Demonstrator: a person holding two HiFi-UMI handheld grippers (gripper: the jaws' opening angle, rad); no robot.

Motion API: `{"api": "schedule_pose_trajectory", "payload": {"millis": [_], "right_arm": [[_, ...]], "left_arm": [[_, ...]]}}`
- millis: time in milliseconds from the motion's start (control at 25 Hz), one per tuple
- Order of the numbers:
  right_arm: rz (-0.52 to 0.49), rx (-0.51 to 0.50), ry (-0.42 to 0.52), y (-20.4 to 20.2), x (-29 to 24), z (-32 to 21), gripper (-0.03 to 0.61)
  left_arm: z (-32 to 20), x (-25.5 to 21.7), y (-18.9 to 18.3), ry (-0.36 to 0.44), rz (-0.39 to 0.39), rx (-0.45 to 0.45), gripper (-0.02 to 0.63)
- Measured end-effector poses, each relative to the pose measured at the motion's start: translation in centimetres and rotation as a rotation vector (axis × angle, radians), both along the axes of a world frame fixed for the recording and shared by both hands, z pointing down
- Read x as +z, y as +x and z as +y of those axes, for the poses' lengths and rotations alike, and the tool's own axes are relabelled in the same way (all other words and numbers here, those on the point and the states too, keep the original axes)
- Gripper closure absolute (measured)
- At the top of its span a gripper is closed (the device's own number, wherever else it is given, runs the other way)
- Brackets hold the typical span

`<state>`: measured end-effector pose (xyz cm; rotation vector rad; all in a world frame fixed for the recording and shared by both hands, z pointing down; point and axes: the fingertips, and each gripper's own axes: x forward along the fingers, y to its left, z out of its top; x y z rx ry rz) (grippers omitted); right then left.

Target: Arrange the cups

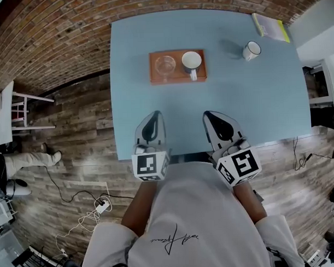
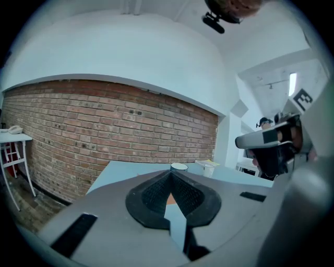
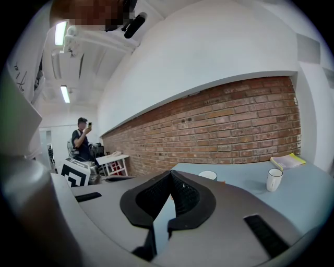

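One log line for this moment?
left gripper: shut, empty | right gripper: shut, empty | tray: glass, white mug | second mug: off tray, right

Tbl (image 1: 155,114) w/ tray (image 1: 178,78), mug (image 1: 251,50), book (image 1: 270,27).

- Far centre of table (image 1: 210,118): tray (image 1: 178,76).
- In tray: glass (image 1: 165,65) left, mug (image 1: 191,61) right, near each other.
- Right of tray, well apart, on table: second mug (image 1: 251,50).
- Behind second mug, at far right corner: booklet (image 1: 270,27).

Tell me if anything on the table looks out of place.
One white mug stands alone on the blue table, right of the orange tray that holds the glass and the other mug. Nothing spilled.
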<state>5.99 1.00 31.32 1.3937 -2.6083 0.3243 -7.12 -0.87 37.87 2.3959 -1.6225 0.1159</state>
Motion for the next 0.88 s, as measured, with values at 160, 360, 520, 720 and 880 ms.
{"api": "schedule_pose_trajectory", "payload": {"millis": [160,360,520,720,880], "right_arm": [[-0.018,0.003,0.015,0.3,-1.2,-0.6,0.558],[0.01,-0.014,0.04,1.0,-2.7,-0.2,0.558],[-0.031,-0.033,0.034,1.1,-3.4,0.2,0.558],[-0.055,-0.062,0.041,1.1,-4.3,0.2,0.56],[-0.039,-0.111,0.042,1.2,-5.1,0.5,0.56]], "left_arm": [[-0.3,-1.4,0.7,0.018,0.009,0.035,0.606],[-0.2,-2.7,3.0,0.029,0.02,0.111,0.606],[-0.5,-3.6,3.3,0.037,0.025,0.132,0.606],[-1.3,-3.9,2.1,0.01,0.041,0.122,0.606],[-1.3,-4.9,2.3,0.027,0.071,0.151,0.606]]}}
